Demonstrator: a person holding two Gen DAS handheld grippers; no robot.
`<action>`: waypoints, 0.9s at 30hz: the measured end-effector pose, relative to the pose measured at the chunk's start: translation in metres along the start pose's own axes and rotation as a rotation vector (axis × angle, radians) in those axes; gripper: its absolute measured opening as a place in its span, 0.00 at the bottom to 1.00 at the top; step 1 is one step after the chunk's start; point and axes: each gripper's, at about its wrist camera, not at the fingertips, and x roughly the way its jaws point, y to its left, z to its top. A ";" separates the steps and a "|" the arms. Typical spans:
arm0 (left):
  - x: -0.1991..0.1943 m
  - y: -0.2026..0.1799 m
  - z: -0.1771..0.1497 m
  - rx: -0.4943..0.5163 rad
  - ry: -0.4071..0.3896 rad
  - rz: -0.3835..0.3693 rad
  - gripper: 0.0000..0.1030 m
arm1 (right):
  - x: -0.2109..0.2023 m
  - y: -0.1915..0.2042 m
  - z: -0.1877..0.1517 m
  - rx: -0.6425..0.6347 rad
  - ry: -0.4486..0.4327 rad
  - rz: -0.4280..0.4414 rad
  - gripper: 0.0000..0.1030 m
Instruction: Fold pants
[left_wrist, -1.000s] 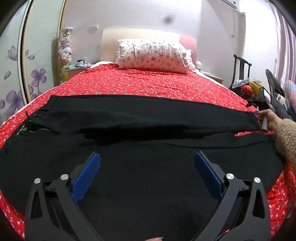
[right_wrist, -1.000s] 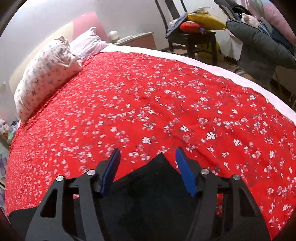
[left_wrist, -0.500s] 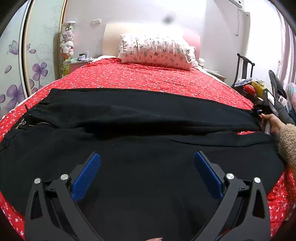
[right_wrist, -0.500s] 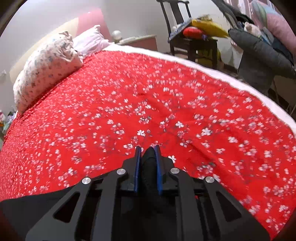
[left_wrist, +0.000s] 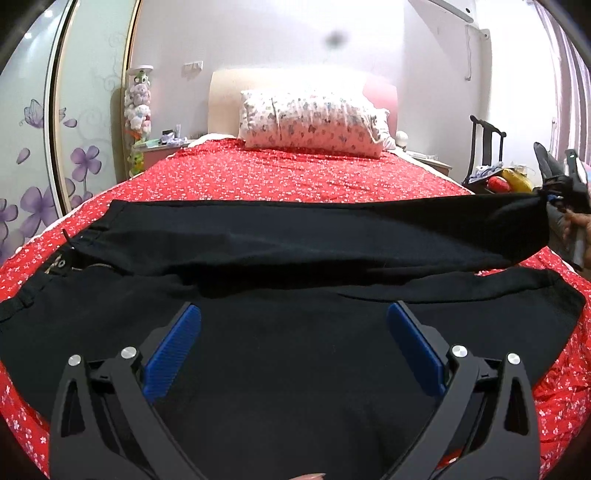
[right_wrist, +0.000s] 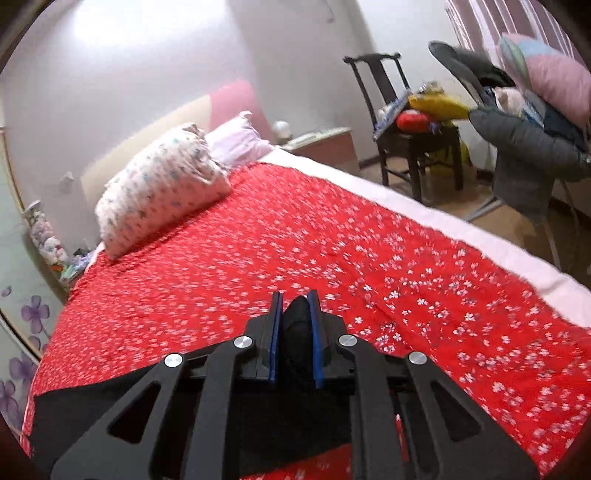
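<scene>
Black pants (left_wrist: 295, 354) lie spread across the red flowered bed (left_wrist: 295, 177), waistband at the left. The far leg (left_wrist: 332, 236) is lifted at its right end, where my right gripper (left_wrist: 554, 197) holds the cuff. In the right wrist view that gripper (right_wrist: 296, 314) is shut on the black cuff (right_wrist: 299, 325), raised above the bedspread. My left gripper (left_wrist: 293, 325) hovers open over the near leg, with nothing between its blue pads (left_wrist: 173, 347).
A flowered pillow (left_wrist: 310, 123) rests against the headboard. A dark chair (right_wrist: 406, 136) piled with things and a rack with a grey jacket (right_wrist: 524, 147) stand beside the bed. A nightstand (left_wrist: 155, 147) and a flower-printed wardrobe door (left_wrist: 37, 147) are at the left.
My right gripper closed on the far leg's cuff and lifted it off the bed, so that leg's right end now hangs raised. The left gripper stayed open and nearly still.
</scene>
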 end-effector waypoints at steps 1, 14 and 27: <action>-0.001 0.001 0.000 -0.006 -0.003 -0.001 0.98 | -0.014 0.004 -0.002 -0.012 -0.008 0.015 0.13; -0.022 0.012 0.004 -0.068 -0.079 -0.017 0.98 | -0.116 -0.030 -0.110 0.028 0.017 0.060 0.13; -0.026 0.028 0.007 -0.139 -0.037 -0.060 0.98 | -0.131 -0.048 -0.166 0.204 0.241 -0.038 0.54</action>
